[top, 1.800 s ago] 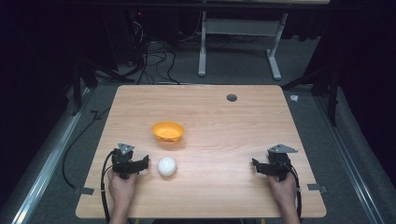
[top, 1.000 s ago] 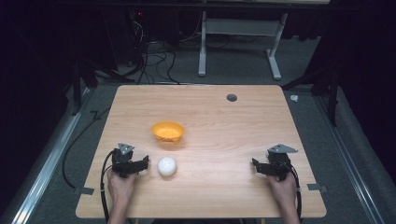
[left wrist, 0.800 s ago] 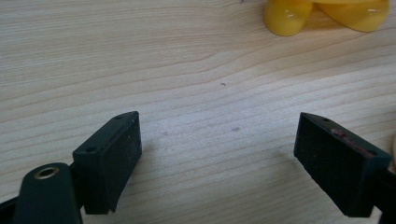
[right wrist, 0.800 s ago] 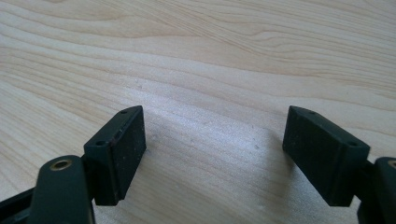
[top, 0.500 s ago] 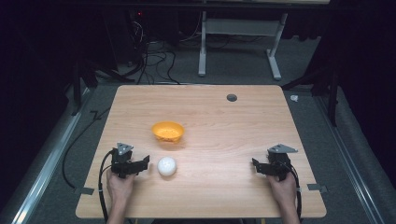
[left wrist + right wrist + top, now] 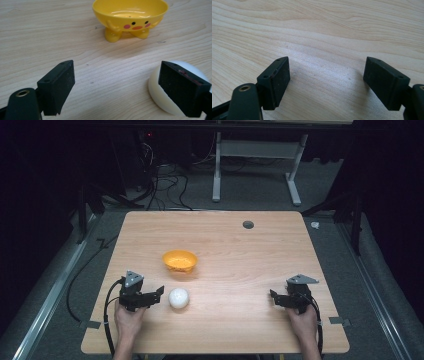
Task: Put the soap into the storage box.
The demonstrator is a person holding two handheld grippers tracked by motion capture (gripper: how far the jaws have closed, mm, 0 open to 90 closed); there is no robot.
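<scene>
A white ball [image 6: 178, 298] lies on the wooden table [image 6: 240, 255], just right of my left gripper [image 6: 156, 294]. That gripper is open; in the left gripper view its right jaw stands in front of the ball [image 6: 160, 92], and bare wood lies between the jaws. A yellow duck-faced bowl [image 6: 180, 261] on small feet stands beyond the ball, and is seen ahead as the bowl [image 6: 130, 15] in the left gripper view. My right gripper [image 6: 275, 298] rests open near the table's right front, with nothing between its jaws [image 6: 325, 82].
A small dark round hole [image 6: 248, 224] sits near the table's far edge. Cables [image 6: 160, 180] and a white desk frame [image 6: 260, 165] lie on the floor beyond the table. Both hands rest at the table's near edge.
</scene>
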